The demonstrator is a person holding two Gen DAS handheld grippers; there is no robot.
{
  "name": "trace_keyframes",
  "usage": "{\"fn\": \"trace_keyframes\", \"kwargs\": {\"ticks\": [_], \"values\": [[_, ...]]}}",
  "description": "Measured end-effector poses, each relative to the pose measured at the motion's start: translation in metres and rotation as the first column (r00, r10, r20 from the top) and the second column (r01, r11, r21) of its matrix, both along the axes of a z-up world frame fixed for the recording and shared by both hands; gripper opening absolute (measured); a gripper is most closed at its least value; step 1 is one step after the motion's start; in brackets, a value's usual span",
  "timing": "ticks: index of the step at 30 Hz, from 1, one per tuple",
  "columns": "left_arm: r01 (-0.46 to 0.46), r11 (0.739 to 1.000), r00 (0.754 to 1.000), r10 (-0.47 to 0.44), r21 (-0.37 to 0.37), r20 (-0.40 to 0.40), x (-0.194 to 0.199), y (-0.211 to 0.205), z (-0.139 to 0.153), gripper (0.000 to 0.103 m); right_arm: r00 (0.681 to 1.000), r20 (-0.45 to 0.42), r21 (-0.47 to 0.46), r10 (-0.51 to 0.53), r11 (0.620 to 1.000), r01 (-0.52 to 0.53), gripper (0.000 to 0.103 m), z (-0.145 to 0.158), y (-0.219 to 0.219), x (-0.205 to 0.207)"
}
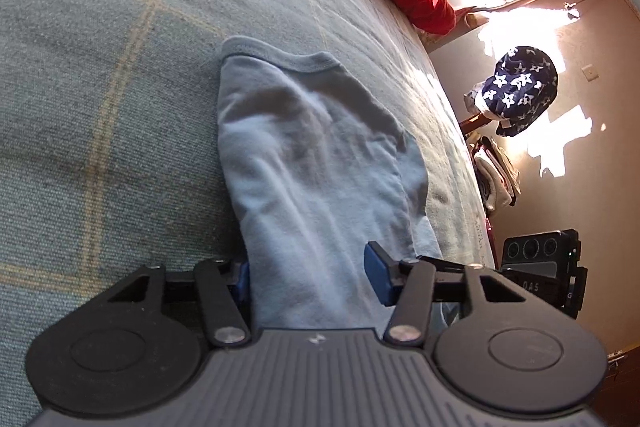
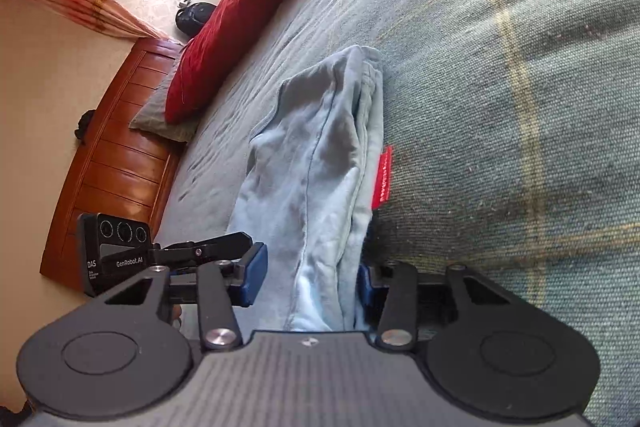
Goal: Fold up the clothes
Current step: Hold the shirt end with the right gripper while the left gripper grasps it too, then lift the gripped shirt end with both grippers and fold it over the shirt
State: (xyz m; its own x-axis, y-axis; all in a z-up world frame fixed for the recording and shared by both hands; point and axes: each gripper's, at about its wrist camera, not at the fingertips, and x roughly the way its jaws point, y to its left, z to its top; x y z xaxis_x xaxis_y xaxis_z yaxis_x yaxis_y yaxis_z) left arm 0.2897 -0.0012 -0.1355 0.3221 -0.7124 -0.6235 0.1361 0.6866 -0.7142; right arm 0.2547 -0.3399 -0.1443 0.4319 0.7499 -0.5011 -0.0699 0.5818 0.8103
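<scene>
Pale blue cotton is what we hold: a light blue garment, folded lengthwise into a long narrow shape, lies on the bed and runs from our two tools away toward its ribbed collar edge. In the right wrist view the same garment shows several stacked layers along its side, and a small red label sticks out from its right edge.

Our left hand-held gripper has its blue pads spread wide, with the near end of the cloth lying between them. The right pad stands apart from the fabric; the left pad is mostly hidden behind the cloth edge, so we cannot tell if it touches. Our right hand-held gripper is also spread, and the thick folded end passes between its pads. The left pad is clear of the cloth, the other one sits just beside it.

The bed carries a grey-green woven blanket with thin yellow lines. A red pillow lies further up the bed, near a wooden headboard. Beside the bed, in the left wrist view, a dark blue cloth with white stars hangs over something.
</scene>
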Motion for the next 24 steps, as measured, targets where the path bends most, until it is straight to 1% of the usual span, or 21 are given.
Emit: {"fn": "trace_keyframes", "kwargs": {"ticks": [1, 2, 3, 4, 6, 8, 10, 11, 13, 14, 17, 21, 24], "values": [[-0.018, 1.0, 1.0, 0.018, 0.002, -0.014, 0.003, 0.001, -0.001, 0.045, 1.0, -0.009, -0.019, -0.008, 1.0, 0.007, 0.02, -0.001, 0.002, 0.003], [-0.017, 0.999, 1.0, 0.017, 0.05, 0.0, 0.002, -0.002, 0.002, 0.035, 1.0, -0.011, -0.027, -0.007, 1.0, 0.007, 0.017, -0.003, 0.004, 0.005], [-0.015, 0.995, 1.0, 0.013, 0.102, 0.016, 0.001, -0.006, 0.005, 0.025, 1.0, 0.005, -0.05, -0.006, 0.999, 0.006, 0.015, -0.001, 0.007, 0.004], [-0.008, 0.989, 0.999, 0.001, 0.149, 0.044, -0.003, -0.012, 0.01, 0.024, 1.0, 0.023, -0.073, -0.005, 0.997, 0.006, 0.014, 0.001, 0.01, 0.002], [0.002, 0.971, 0.995, -0.026, 0.239, 0.097, -0.01, -0.024, 0.02, 0.02, 0.996, 0.083, -0.172, 0.013, 0.985, 0.002, 0.015, 0.013, 0.021, -0.006], [0.001, 0.947, 0.989, -0.049, 0.322, 0.14, -0.018, -0.037, 0.03, 0.019, 0.989, 0.142, -0.295, 0.038, 0.956, 0.006, 0.015, 0.029, 0.038, -0.014], [0.005, 0.919, 0.979, -0.085, 0.394, 0.185, -0.024, -0.051, 0.04, 0.017, 0.976, 0.2, -0.419, 0.081, 0.908, 0.01, 0.015, 0.044, 0.057, -0.023], [0.007, 0.911, 0.975, -0.098, 0.412, 0.2, -0.026, -0.055, 0.044, 0.015, 0.972, 0.217, -0.438, 0.095, 0.899, 0.01, 0.015, 0.049, 0.061, -0.026], [0.017, 0.905, 0.967, -0.122, 0.426, 0.223, -0.03, -0.057, 0.052, 0.014, 0.961, 0.248, -0.471, 0.122, 0.882, 0.01, 0.015, 0.058, 0.069, -0.033], [0.015, 0.908, 0.967, -0.121, 0.419, 0.226, -0.032, -0.052, 0.055, 0.013, 0.955, 0.263, -0.488, 0.135, 0.873, 0.011, 0.015, 0.063, 0.073, -0.036], [0.006, 0.916, 0.964, -0.112, 0.4, 0.241, -0.037, -0.042, 0.066, 0.011, 0.949, 0.281, -0.472, 0.145, 0.882, 0.005, 0.015, 0.076, 0.078, -0.038], [0.0, 0.917, 0.96, -0.111, 0.398, 0.257, -0.042, -0.041, 0.079, 0.011, 0.939, 0.304, -0.467, 0.161, 0.884, 0.0, 0.015, 0.092, 0.087, -0.039], [-0.015, 0.917, 0.958, -0.101, 0.399, 0.269, -0.046, -0.031, 0.087, 0.011, 0.931, 0.319, -0.468, 0.178, 0.884, -0.009, 0.015, 0.102, 0.098, -0.04]]}}
